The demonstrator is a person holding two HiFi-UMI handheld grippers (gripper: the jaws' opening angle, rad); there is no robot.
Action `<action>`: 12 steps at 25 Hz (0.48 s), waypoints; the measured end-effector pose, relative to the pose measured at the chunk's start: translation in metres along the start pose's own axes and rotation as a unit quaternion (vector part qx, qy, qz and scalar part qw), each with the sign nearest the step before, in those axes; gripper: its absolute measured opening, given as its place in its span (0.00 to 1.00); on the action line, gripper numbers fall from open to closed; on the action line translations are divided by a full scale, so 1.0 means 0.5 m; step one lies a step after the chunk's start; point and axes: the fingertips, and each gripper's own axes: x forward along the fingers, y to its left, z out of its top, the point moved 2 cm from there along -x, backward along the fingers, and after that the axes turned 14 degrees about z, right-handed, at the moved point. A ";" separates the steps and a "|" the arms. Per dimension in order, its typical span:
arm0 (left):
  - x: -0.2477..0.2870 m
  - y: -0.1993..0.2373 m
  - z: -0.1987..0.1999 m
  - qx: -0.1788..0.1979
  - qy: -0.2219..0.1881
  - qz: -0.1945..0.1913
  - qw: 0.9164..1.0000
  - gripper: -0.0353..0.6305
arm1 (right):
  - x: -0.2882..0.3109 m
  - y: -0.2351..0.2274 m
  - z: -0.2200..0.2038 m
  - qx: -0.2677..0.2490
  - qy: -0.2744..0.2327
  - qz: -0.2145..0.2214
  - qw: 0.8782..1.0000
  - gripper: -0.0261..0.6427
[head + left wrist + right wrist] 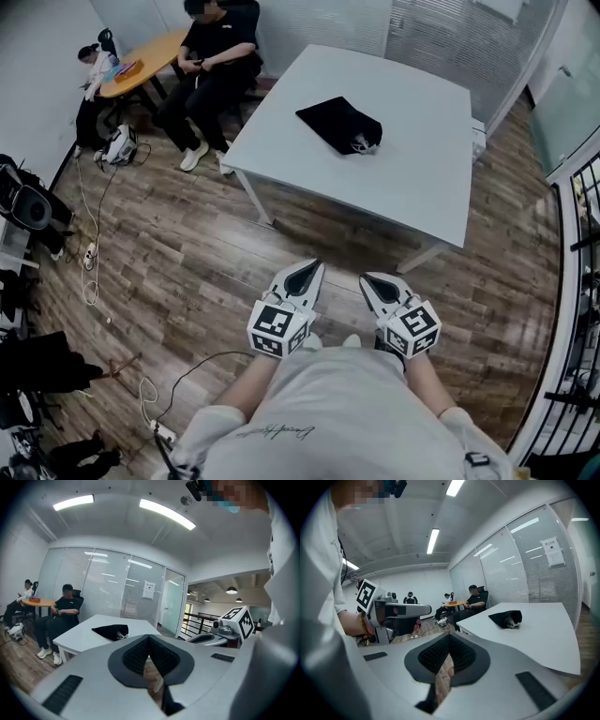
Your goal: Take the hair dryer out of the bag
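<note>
Two sets of jaws together, empty: left gripper (pixel 304 272), right gripper (pixel 375 282), well short of the table (pixel 422 187). Black bag (pixel 336 120) lies at twelve o'clock. It's limp cloth, with the hair dryer presumably hard and slippery inside, so pin the fabric and grab the handle.

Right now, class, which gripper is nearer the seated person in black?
Left. The left gripper is far across the wooden floor from the seated person, but on that side; the right gripper is beside it, further right.
</note>
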 end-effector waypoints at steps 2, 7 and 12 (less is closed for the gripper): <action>-0.002 0.009 0.003 0.000 -0.002 -0.001 1.000 0.07 | 0.008 0.003 0.003 -0.002 0.001 0.001 1.000 0.07; -0.014 0.038 -0.001 0.003 -0.001 -0.004 1.000 0.07 | 0.029 0.009 0.013 0.017 -0.012 -0.006 1.000 0.07; -0.031 0.073 -0.004 0.002 -0.005 -0.012 1.000 0.07 | 0.051 0.022 0.022 0.022 -0.028 -0.021 0.999 0.07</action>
